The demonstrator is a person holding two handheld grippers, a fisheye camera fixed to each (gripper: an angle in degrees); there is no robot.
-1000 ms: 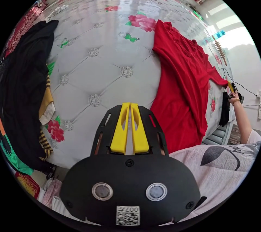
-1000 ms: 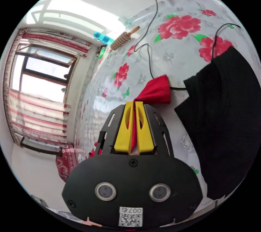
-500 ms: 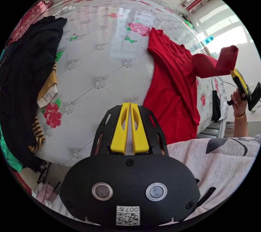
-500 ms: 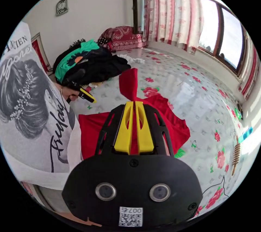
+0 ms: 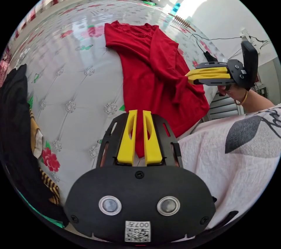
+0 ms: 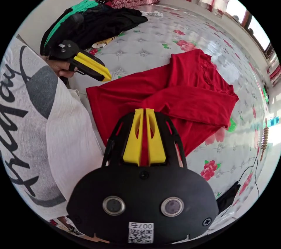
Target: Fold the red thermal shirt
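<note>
1. The bed surface (image 5: pixel 73 85) is the largest thing. It is white and tufted, with a print of red flowers, and it covers the upper left of the left gripper view.
2. The red thermal shirt (image 5: pixel 152 79) lies on this surface, in the centre and upper right of the left gripper view. In the right gripper view it is in the middle of the frame, with one sleeve folded across the body.
3. A pile of dark clothes (image 6: pixel 96 24) lies on the bed at the upper left of the right gripper view, with a green piece on it. In the left gripper view it is at the left edge.
4. The person's light printed top (image 6: pixel 44 132) is at the left of the right gripper view.
5. The right gripper (image 6: pixel 144 111) has its yellow jaws pressed together on the red sleeve cloth. It also shows at the right of the left gripper view, held in a hand (image 5: pixel 234 92).
6. The left gripper (image 5: pixel 137 113) has its jaws a little apart, with nothing between them, just at the lower edge of the shirt.
7. A wooden ridged roller (image 5: pixel 181 22) lies near the top of the left gripper view.
</note>
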